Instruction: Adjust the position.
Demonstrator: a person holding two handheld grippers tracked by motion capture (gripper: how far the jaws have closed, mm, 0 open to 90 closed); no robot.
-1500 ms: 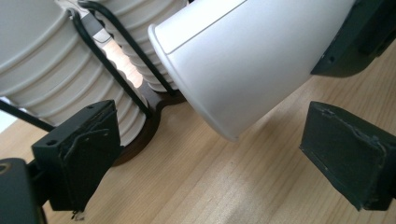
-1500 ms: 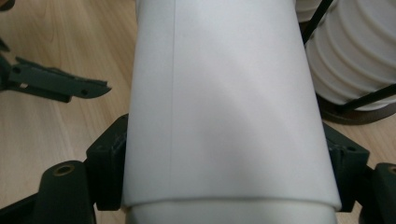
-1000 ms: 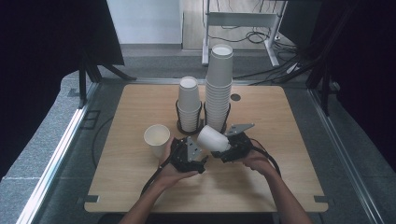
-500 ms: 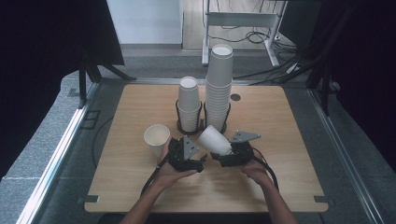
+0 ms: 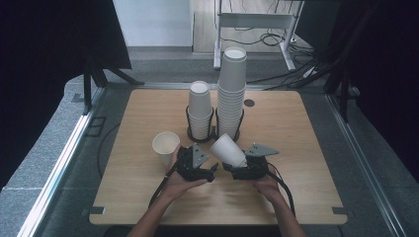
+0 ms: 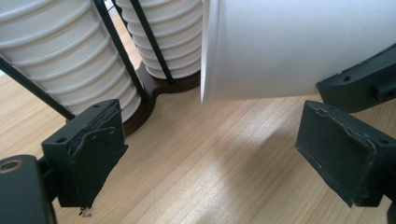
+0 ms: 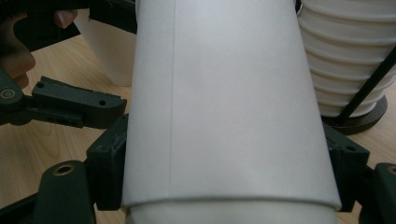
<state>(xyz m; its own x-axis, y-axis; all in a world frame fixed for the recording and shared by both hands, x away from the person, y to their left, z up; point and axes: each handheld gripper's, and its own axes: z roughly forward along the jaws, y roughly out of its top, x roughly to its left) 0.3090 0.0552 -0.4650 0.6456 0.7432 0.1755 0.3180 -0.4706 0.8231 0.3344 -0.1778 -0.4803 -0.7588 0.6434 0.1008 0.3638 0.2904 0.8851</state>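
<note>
Wood table first, pale and square, with dark floor all around it. Near its far middle stands a black wire rack that holds two stacks of white paper cups. The tall stack is on the right side of the rack and the short stack is on the left side, just beside it.

Closer to the person, one cup stands alone with its mouth up, left of the rack and just beside the left hand.

Another white cup is off the table, tilted, with its wide mouth toward the upper left. It hangs just in front of the rack, between the two hands.

The right gripper holds this tilted cup. In the right gripper view its black jaws press on both sides of the cup.

The left gripper sits just left of that cup. Its jaws stand apart with nothing in them, and the bare table shows between them. The rim of the tilted cup hangs just above and past them.
</note>
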